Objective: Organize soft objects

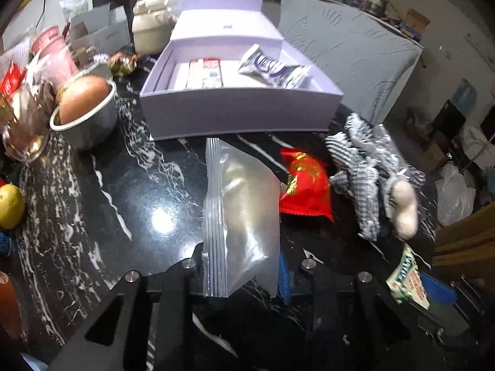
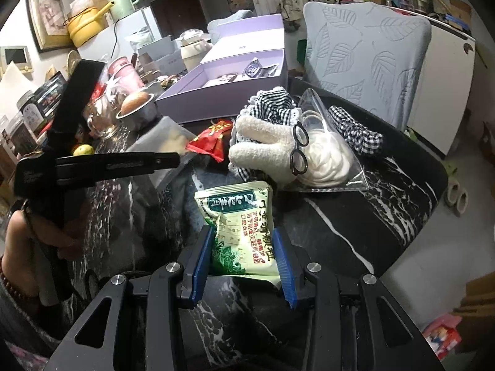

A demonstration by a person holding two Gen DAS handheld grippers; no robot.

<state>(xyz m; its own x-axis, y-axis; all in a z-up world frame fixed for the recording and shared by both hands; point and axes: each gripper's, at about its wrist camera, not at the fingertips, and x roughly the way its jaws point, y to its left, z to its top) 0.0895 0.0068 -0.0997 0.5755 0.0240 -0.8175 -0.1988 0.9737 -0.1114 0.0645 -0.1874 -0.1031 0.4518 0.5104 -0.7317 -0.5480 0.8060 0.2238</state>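
My left gripper point(image 1: 244, 278) is shut on a stack of clear zip bags point(image 1: 238, 216), held above the black marble table point(image 1: 123, 201). My right gripper point(image 2: 244, 256) is shut on a green-and-white sachet point(image 2: 241, 228), also seen in the left wrist view point(image 1: 408, 278). An open lilac box point(image 1: 235, 86) holds a blue-white packet point(image 1: 275, 68) and a flat pack point(image 1: 205, 72); the box also shows in the right wrist view point(image 2: 222, 77). A red packet point(image 1: 306, 185) and a bagged checked plush toy point(image 1: 374, 179) lie right of the zip bags; the plush toy point(image 2: 278, 139) lies ahead of the right gripper.
A metal bowl with a bun point(image 1: 86, 108), a glass jar point(image 1: 21, 123), a yellow fruit point(image 1: 9, 204) and cups crowd the table's left side. A grey chair back point(image 1: 346, 49) stands behind the table. The left tool point(image 2: 102, 164) crosses the right wrist view.
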